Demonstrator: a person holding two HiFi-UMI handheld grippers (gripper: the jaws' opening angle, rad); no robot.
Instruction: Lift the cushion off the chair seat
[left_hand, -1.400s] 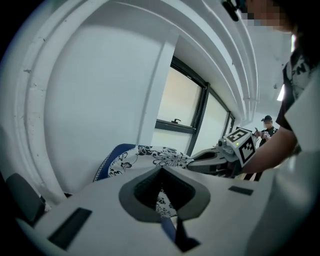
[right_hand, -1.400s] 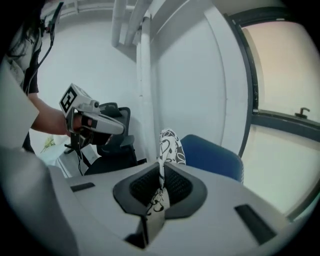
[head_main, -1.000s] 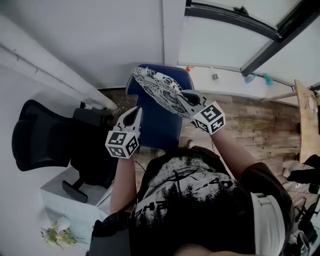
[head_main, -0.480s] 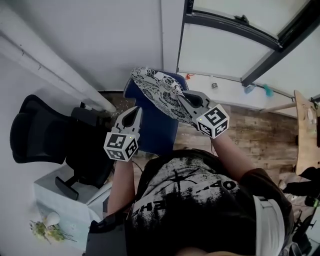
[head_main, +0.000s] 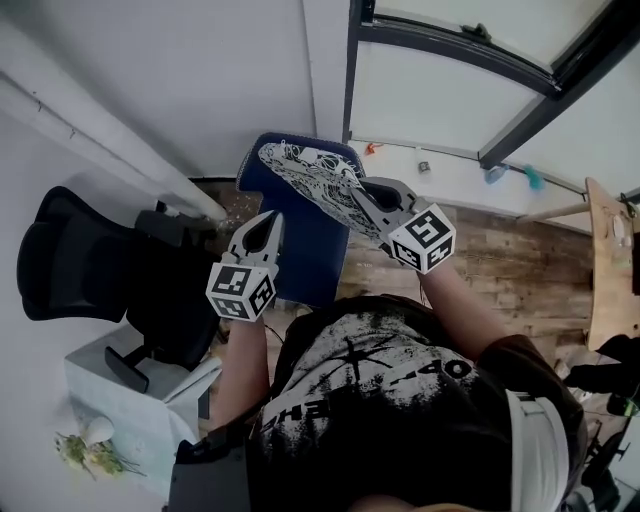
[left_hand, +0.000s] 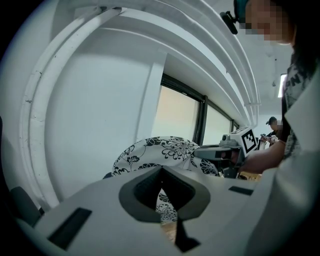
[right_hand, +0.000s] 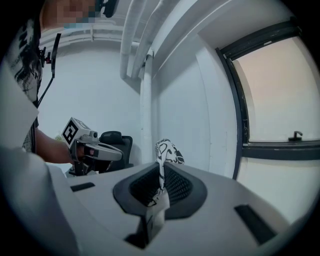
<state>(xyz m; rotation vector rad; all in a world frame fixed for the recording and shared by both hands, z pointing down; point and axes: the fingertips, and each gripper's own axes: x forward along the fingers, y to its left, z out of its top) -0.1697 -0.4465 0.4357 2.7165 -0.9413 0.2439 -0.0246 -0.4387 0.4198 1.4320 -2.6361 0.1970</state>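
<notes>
The blue chair (head_main: 310, 255) stands with its seat bare, and the black-and-white floral cushion (head_main: 315, 178) hangs tilted in the air above it, a touch higher than a second ago. The right gripper (head_main: 368, 192) has risen with it, its jaws clamped on a fold of fabric at the cushion's near edge. The left gripper (head_main: 268, 222) has come up alongside, jaws together on nothing, apart from the cushion. The lift looks essentially done, though a one-edge pinch leaves the cushion dangling and liable to slip
</notes>
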